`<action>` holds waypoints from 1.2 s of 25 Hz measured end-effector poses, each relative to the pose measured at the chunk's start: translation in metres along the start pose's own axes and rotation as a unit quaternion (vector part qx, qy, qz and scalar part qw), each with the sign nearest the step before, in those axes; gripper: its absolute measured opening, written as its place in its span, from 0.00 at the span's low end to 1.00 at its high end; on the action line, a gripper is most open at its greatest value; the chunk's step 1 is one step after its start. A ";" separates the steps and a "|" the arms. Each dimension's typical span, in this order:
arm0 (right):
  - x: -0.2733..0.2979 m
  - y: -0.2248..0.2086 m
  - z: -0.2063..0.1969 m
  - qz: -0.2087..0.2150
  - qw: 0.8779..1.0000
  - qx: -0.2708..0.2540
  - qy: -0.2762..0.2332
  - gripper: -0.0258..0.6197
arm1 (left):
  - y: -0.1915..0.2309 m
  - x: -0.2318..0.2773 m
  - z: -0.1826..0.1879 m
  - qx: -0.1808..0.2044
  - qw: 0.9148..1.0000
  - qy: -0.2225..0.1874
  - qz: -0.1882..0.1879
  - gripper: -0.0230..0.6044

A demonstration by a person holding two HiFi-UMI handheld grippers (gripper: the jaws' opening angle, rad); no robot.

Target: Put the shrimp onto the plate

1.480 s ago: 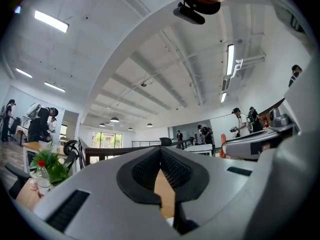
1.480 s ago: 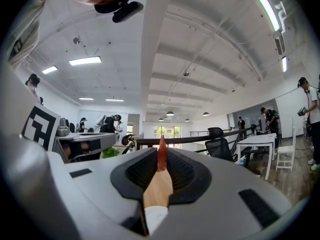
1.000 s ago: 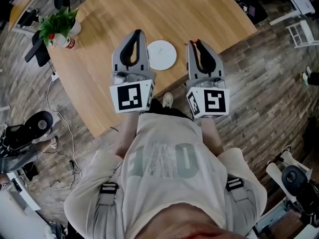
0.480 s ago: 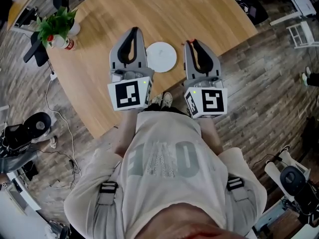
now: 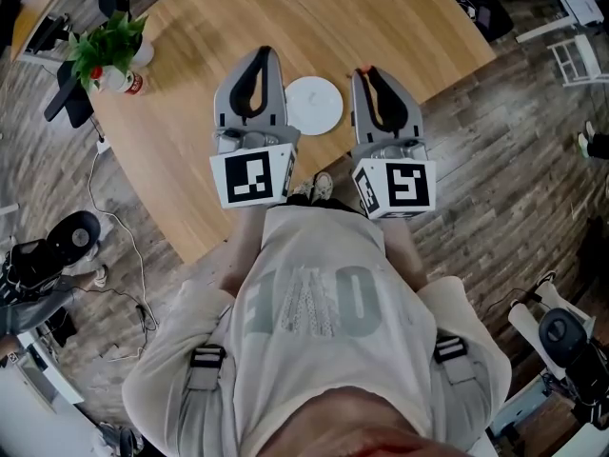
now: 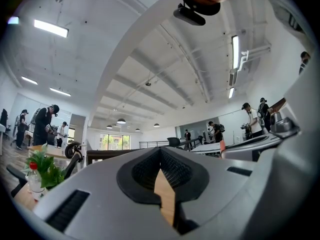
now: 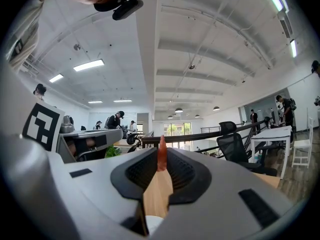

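Barely drifted since a second ago, so no delivery yet. Counting from the left: one potted plant (image 5: 109,50), then left claw (image 5: 264,53) clenched on nothing, one white plate (image 5: 314,105) bare on the bench (image 5: 381,17), and right claw (image 5: 369,72) pinching the one shrimp (image 7: 161,154) just right of that plate.
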State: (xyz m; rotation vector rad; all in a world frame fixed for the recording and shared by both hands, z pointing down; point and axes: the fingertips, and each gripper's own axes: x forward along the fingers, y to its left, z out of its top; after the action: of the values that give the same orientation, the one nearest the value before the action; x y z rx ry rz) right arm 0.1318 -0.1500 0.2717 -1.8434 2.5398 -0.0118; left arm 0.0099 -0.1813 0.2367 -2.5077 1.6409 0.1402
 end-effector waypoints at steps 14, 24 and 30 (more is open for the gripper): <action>0.047 0.020 -0.026 0.032 0.999 -0.012 0.041 0.14 | 0.014 0.007 -0.023 -0.005 1.000 0.027 -0.005 0.05; 0.073 0.036 -0.116 0.070 0.983 -0.025 0.168 0.14 | 0.021 0.012 -0.046 -0.023 0.999 0.045 -0.007 0.05; 0.075 0.034 -0.169 0.074 0.968 -0.027 0.237 0.14 | 0.025 0.014 -0.052 -0.020 0.999 0.049 -0.006 0.05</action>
State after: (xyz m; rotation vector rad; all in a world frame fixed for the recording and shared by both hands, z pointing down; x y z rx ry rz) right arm 0.0748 -0.2096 0.4405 -1.8460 3.0072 -0.4397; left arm -0.0070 -0.2123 0.2846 -2.5929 1.6748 0.0487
